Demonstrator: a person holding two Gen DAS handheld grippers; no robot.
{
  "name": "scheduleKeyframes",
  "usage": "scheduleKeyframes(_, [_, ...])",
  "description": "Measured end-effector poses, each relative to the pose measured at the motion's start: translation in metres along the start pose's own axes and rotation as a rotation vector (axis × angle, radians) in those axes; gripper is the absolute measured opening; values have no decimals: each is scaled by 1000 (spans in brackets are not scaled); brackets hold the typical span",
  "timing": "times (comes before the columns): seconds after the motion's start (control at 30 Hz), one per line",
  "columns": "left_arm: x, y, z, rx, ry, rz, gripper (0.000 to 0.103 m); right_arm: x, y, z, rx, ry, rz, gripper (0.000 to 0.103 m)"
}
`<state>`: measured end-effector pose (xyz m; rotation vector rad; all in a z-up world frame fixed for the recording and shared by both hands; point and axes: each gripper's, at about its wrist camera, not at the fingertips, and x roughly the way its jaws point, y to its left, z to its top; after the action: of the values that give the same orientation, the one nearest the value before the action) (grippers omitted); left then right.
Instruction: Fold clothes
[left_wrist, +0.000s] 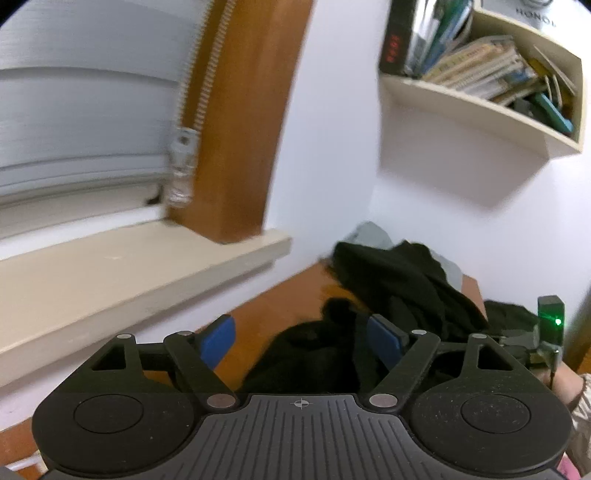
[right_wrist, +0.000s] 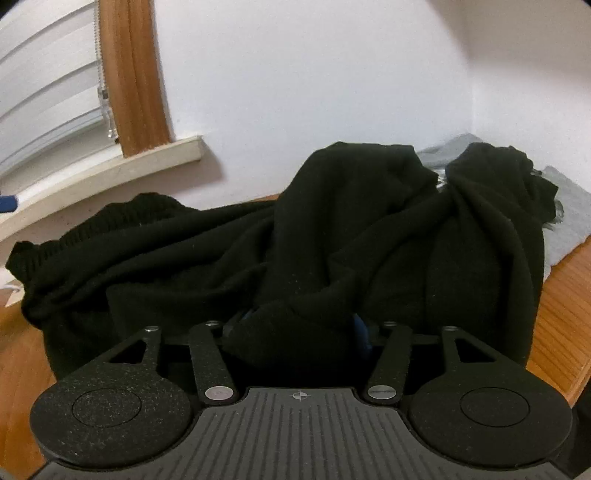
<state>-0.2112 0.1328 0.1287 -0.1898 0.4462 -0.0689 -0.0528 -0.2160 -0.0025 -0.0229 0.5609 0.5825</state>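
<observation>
A crumpled black garment (right_wrist: 332, 229) is heaped on the wooden table (right_wrist: 561, 314) and fills the right wrist view. My right gripper (right_wrist: 301, 325) is low against it. Its jaws stand apart with a loose fold of the black cloth lying over and between them, so only slivers of the blue pads (right_wrist: 360, 332) show. In the left wrist view the same black garment (left_wrist: 399, 284) lies ahead and to the right. My left gripper (left_wrist: 301, 341) hovers over its near edge, wide open, with nothing pressed between its blue pads (left_wrist: 218, 341).
A grey garment (right_wrist: 569, 210) lies behind the black one in the table's corner by the white wall. A window sill (left_wrist: 129, 273) with a blind runs along the left. A wall shelf (left_wrist: 480, 110) of books hangs above. A person's hand (left_wrist: 565, 384) is at the right edge.
</observation>
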Motion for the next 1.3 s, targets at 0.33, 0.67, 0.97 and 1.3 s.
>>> scheduleKeyframes(0.33, [120, -31, 32, 4, 283, -94, 66, -4, -6, -10, -44, -62, 36, 58])
scheduleKeyframes(0.67, [130, -51, 33, 94, 293, -31, 7, -34, -8, -12, -84, -137, 34, 59])
scheduleKeyframes(0.97, [6, -8, 71, -63, -63, 106, 6, -71, -25, -14, -4, -206, -21, 62])
scheduleKeyframes(1.3, [-47, 46, 8, -79, 10, 216, 7, -66, -22, 6, 40, -226, -19, 63])
